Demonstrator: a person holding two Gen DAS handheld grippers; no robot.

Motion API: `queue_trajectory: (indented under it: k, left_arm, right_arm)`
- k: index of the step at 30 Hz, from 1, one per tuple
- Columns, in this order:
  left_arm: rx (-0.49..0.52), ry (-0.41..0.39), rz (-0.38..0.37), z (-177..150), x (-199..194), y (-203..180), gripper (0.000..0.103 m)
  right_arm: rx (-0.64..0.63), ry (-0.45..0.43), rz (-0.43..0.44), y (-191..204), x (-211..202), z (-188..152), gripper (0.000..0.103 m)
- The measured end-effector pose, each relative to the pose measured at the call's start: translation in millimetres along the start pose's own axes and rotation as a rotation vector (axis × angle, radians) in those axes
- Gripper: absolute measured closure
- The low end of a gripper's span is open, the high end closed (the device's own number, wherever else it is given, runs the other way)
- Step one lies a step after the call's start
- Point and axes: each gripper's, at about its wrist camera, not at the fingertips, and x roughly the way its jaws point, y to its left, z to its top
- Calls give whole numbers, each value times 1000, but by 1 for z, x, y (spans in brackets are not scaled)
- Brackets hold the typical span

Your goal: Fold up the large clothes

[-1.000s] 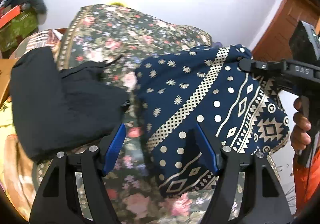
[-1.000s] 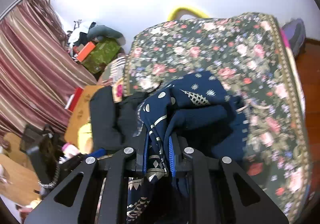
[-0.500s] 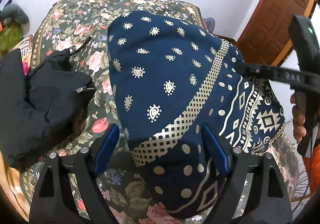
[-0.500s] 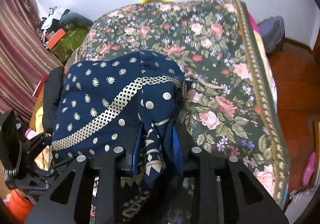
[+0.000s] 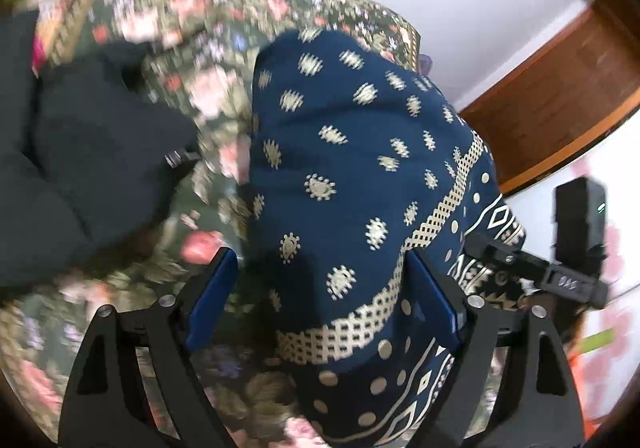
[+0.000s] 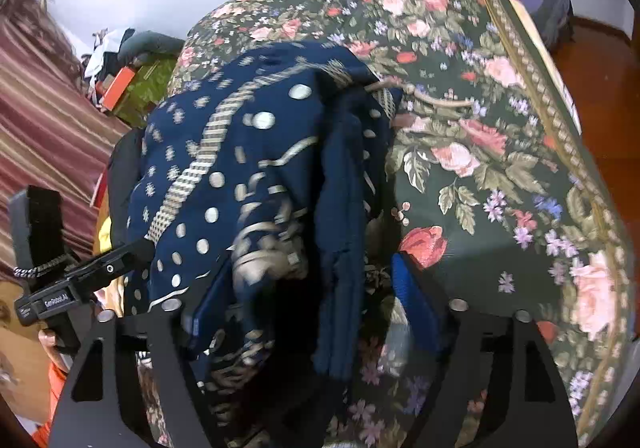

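Lying under everything: a bed [image 6: 500, 151] with a flowered cover, against a white wall. Opening wide, the left gripper [image 5: 324, 288], jaws apart around the near edge of the navy patterned cloth [image 5: 352, 175], pressing on nothing. Opening too, the right gripper [image 6: 308, 288], letting bunched folds hang loose between its jaws, likely to release the cloth onto the bed for folding. Resting beside it, a black garment [image 5: 80, 167].
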Motion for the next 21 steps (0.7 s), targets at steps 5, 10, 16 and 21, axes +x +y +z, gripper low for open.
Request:
queue_trajectory:
  k: [5, 10, 16, 21]
  left_arm:
    - [-114, 69, -144, 10, 26, 18, 7]
    - [-145, 85, -183, 16, 38, 18, 8]
    - [-45, 41, -185, 16, 14, -4, 41]
    - [4, -35, -173, 13, -34, -19, 48]
  right_arm:
    - [66, 31, 103, -5, 14, 12, 24]
    - [73, 20, 113, 2, 23, 19, 26]
    - [127, 10, 183, 1, 6, 14, 62]
    - [46, -13, 164, 41, -10, 13, 66]
